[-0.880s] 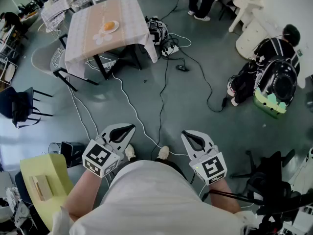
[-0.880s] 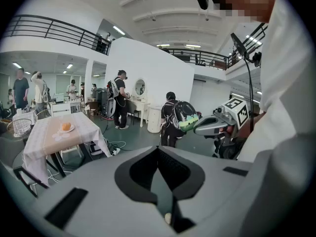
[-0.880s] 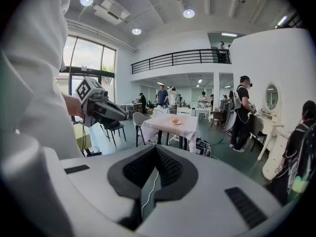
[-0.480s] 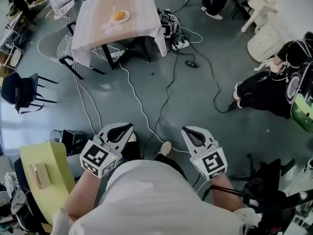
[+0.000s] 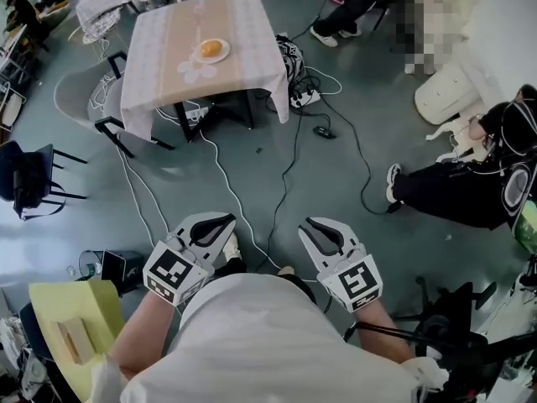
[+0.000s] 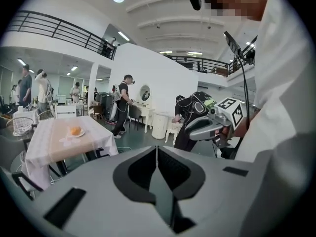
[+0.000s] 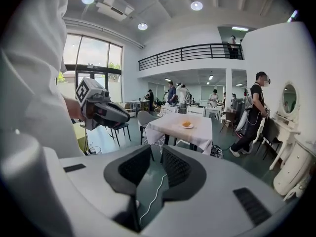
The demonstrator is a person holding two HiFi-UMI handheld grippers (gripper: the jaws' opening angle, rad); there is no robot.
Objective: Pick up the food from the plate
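**Not at table yet: both grippers empty, food well apart**

L gripper jaws fully together, nothing between them. R gripper jaws a narrow slit apart; only floor and a white cable show through the gap, so nothing held. Both are held low in front of the person's torso, pointing fwd.

Food is an orange-ish lump, type unclear at this range. It sits on a small white plate on the table, which has a pale cloth. Table is well apart from both grippers, across open floor. Pick not started, approach phase imo.

Risks from here:
- Cables run across the floor between person and table, w/ a bundle and power strip by the table leg. Trip or snag likely if feet not watched.
- Neither gripper is wide enough for the food. Jaws must open before the reach, else tips shove the food or the plate.
- Plate is on loose cloth and prob slides if nudged. Cloth overhang could catch a gripper coming in low.
- Food looks roundish, so it may roll off or get squashed w/ an off-centre or hard pinch.
- Chair stands just beside the table, and a seated person is on the floor at the R. Both limit approach angles.
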